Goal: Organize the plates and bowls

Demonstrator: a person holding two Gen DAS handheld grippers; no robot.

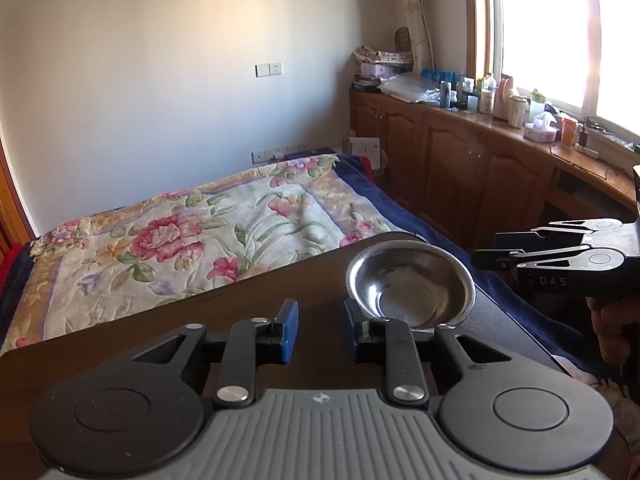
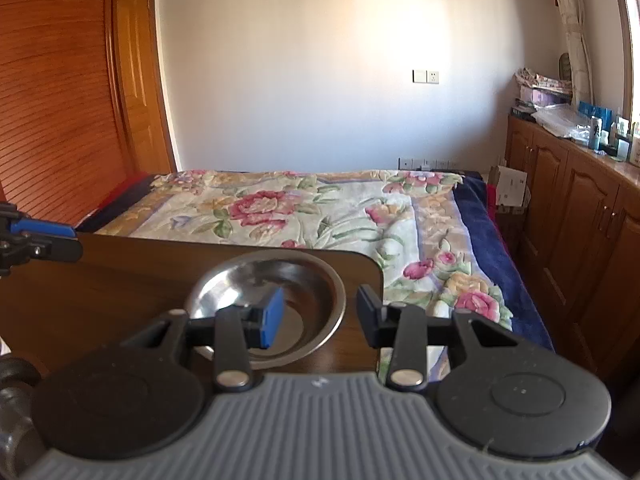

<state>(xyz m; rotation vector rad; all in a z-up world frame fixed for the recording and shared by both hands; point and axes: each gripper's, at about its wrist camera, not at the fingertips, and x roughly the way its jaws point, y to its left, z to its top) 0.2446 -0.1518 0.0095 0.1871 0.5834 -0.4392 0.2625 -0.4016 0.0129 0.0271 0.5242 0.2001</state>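
Item: steel bowl (image 2: 266, 306) at desk (image 2: 100, 280) corner; right gripper (image 2: 318, 316) part-open, empty, astride near rim; left gripper (image 1: 320, 330) part-open, empty, beside bowl; rim to be seated deeply before closure.

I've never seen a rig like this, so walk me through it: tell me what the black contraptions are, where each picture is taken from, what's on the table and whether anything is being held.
There is no robot here. A person carries a hand-held clamp with two fingers in each hand, and a small wide-angle camera on each clamp looks forward along those fingers.

One picture looks out from the left gripper, whose blue-padded fingers fill the foreground. The right gripper comes in from the side there, with part of the hand that carries it. The other picture looks out from the right gripper.

On the dark wooden table lies one shallow metal bowl, near the corner by the bed; I see no plates.

Nothing is held. Both grippers stand open with nothing between their pads.
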